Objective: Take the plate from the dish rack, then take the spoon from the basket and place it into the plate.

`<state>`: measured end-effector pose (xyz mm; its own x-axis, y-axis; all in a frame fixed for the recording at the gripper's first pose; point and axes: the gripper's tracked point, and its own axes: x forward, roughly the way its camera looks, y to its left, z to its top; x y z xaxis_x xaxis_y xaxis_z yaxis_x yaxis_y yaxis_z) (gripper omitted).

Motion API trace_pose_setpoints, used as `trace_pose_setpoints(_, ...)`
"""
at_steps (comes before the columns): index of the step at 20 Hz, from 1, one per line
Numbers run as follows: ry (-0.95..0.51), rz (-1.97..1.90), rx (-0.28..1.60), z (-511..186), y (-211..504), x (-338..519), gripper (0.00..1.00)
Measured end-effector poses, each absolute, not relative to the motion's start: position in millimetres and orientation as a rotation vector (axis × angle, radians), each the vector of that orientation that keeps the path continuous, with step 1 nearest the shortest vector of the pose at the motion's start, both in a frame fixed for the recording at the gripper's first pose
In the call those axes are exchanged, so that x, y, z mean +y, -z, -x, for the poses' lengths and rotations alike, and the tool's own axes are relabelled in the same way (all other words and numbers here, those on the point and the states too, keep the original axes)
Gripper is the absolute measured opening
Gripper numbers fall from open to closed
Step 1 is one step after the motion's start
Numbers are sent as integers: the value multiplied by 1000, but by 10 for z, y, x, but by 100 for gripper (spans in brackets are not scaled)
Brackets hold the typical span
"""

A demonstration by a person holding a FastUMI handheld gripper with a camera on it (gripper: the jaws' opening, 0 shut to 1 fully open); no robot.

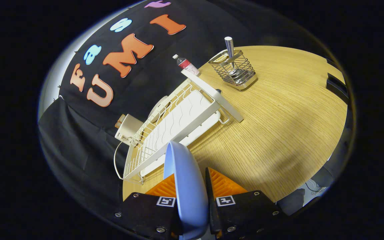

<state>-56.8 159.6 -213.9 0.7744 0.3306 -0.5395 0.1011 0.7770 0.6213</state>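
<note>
Hand-held gripper pinching blue plate edge-on, dish rack just beyond, bare table alongside

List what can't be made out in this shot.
- Plate: edge-on between the fingers of the claw, which is shut on it; its face stays hidden.
- Spoon: handle stands up from the basket; its bowl is lost behind the wires.
- Bottle: beyond the dish rack, too small to tell contents.
- Pale round item behind the rack's far rail: unidentifiable.
</note>
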Motion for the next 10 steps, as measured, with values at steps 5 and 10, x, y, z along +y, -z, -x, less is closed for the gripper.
trace_pose_setpoints(5, -136, -644, 653, 519, 2009, 1486, 36)
trace_pose_setpoints(10, -122, -633, 643, 501, 1989, 1331, 54)
